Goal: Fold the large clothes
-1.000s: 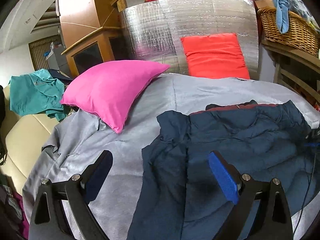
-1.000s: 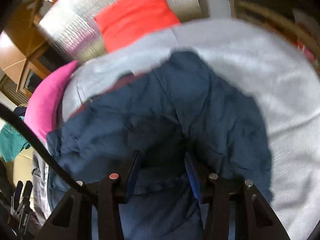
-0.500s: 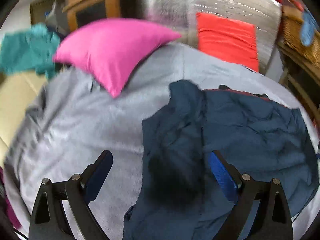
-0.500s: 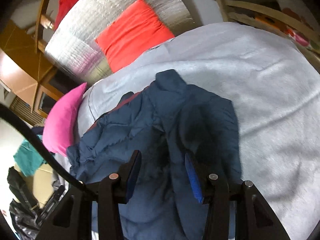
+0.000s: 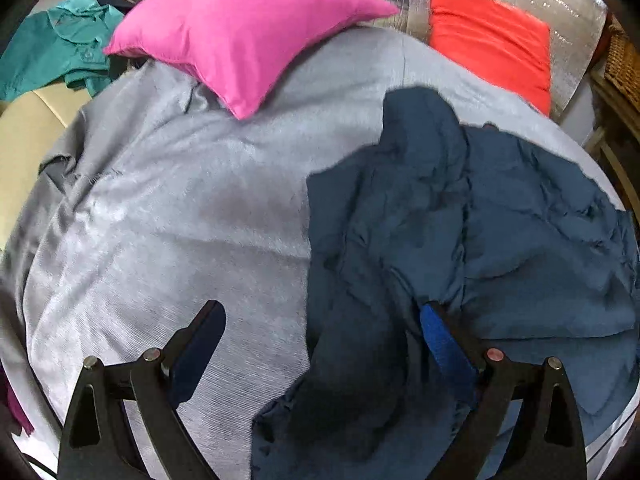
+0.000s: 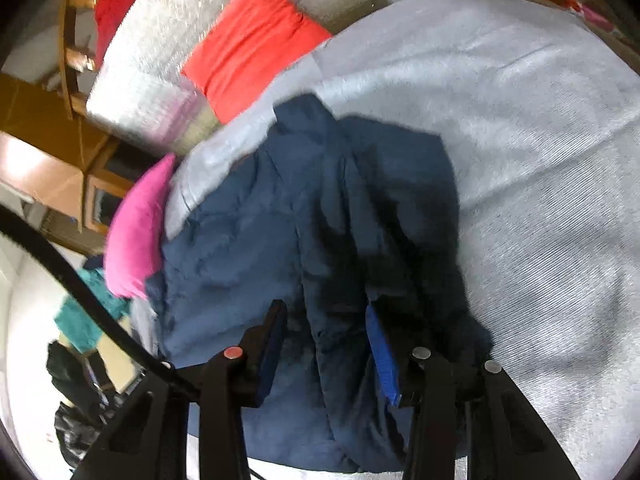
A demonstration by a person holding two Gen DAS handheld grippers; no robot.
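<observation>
In the left wrist view, the left gripper (image 5: 322,338) stood wide open over the navy jacket (image 5: 480,240), which lay on the grey cover (image 5: 168,220); a wicker basket (image 5: 624,64) showed at the edge, contents unseen. In the right wrist view, the right gripper (image 6: 326,338) hung partly open above the jacket (image 6: 280,240), gripping nothing.

The left gripper (image 5: 320,344) tilts steeply downward with its jaws spread wide, nothing pinched between them, while the right gripper (image 6: 326,344) also tilts downward, its jaws partly apart and not visibly pressing on anything.
</observation>
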